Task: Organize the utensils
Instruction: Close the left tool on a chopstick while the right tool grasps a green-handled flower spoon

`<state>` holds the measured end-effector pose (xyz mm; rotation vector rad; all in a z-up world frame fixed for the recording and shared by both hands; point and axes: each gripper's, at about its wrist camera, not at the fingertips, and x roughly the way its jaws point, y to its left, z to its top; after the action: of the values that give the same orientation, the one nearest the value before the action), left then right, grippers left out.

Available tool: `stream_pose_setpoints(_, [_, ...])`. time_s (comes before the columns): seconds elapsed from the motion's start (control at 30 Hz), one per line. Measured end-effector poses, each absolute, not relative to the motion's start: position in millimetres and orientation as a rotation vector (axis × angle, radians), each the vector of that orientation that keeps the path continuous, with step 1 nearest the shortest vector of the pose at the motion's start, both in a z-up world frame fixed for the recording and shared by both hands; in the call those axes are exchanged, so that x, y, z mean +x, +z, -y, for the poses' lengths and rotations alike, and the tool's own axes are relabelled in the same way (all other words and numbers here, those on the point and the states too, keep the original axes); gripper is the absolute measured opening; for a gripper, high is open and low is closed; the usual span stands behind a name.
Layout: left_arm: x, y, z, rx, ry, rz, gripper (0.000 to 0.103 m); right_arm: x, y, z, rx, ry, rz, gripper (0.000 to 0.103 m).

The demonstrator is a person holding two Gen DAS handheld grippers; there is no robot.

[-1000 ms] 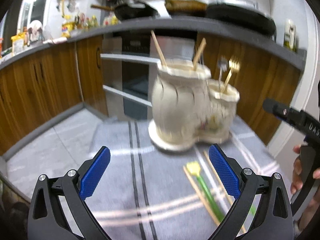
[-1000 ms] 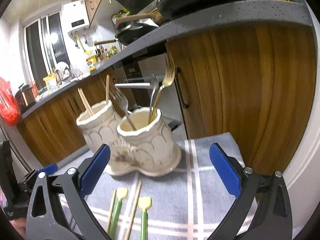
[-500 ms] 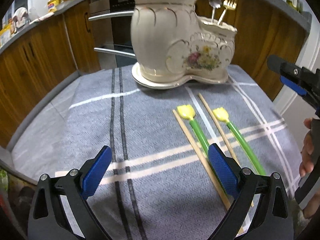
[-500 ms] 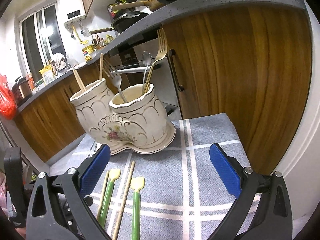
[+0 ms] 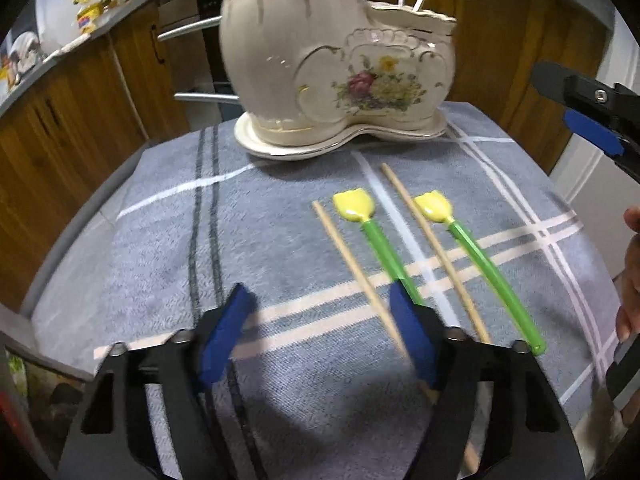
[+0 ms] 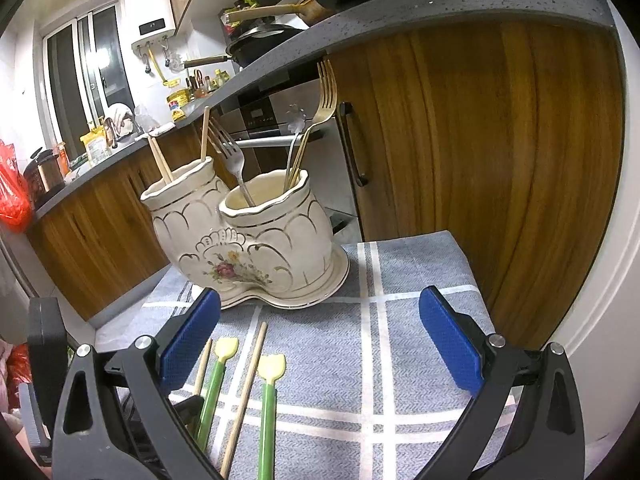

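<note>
Our left gripper (image 5: 320, 344) fingers are closing around a chopstick (image 5: 352, 268), not yet pinching it; our right gripper (image 6: 320, 344) fingers gape, empty.

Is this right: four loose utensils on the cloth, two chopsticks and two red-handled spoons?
Not quite. The handles are green, not red: the left wrist view shows two chopsticks and two green-handled spoons with yellow bowls lying loose on the grey cloth, four utensils as you said.

black tongs (image 5: 320, 332), blue ribbed pads (image 6: 450, 340), silver screws
</note>
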<state>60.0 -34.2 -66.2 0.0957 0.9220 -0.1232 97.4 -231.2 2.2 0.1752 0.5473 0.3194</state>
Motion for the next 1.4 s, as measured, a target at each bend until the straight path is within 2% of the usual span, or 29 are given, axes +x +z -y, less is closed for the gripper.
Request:
stream_pose_setpoints(0.1, [59.5, -63.1, 36.1, 0.102, -0.144, -0.922, 0.046, 96.1, 2.8, 229.3, 0.166, 0.323, -0.546, 0.098])
stream_pose_setpoints(0.17, [59.9, -61.8, 32.1, 0.108, -0.149, -0.922, 0.028, 95.2, 2.8, 228.7, 0.160, 0.327, -0.546, 0.098])
stream_pose_setpoints(0.27, [60.0, -60.7, 23.1, 0.098, -0.157, -0.928, 0.013, 95.2, 2.9, 227.6, 0.156, 0.328, -0.549, 0.098])
stream_pose_setpoints(0.57, [58.9, -59.6, 16.6, 0.114, -0.201, -0.934, 0.009, 96.0, -6.8, 201.7, 0.049, 0.410, -0.619, 0.098])
stream_pose_setpoints(0.63, [57.7, -58.2, 14.5, 0.121, -0.212, -0.935, 0.006, 95.4, -12.3, 191.0, 0.006, 0.442, -0.655, 0.090])
stream_pose_setpoints(0.8, [52.9, -54.5, 8.2, 0.127, -0.225, -0.930, 0.006, 96.1, -23.7, 170.8, -0.029, 0.525, -0.753, 0.054])
stream_pose_setpoints(0.9, [50.7, -53.5, 5.9, 0.128, -0.237, -0.923, 0.006, 94.6, -29.4, 157.0, -0.039, 0.592, -0.813, 0.039])
stream_pose_setpoints(1.03, [49.4, -52.6, 9.1, 0.138, -0.255, -0.919, 0.006, 85.4, -40.1, 132.3, -0.117, 0.642, -0.864, 0.037])
stream_pose_setpoints(1.17, [44.4, -57.2, 10.9, 0.156, -0.266, -0.925, 0.006, 81.3, -47.8, 117.5, -0.184, 0.621, -0.880, 0.027])
stream_pose_setpoints(1.33, [40.8, -57.1, 4.4, 0.150, -0.280, -0.943, 0.006, 82.7, -52.3, 111.4, -0.214, 0.591, -0.877, 0.026])
stream_pose_setpoints(1.4, [38.9, -56.3, 2.6, 0.146, -0.290, -0.950, 0.008, 85.7, -53.1, 110.0, -0.214, 0.579, -0.869, 0.022])
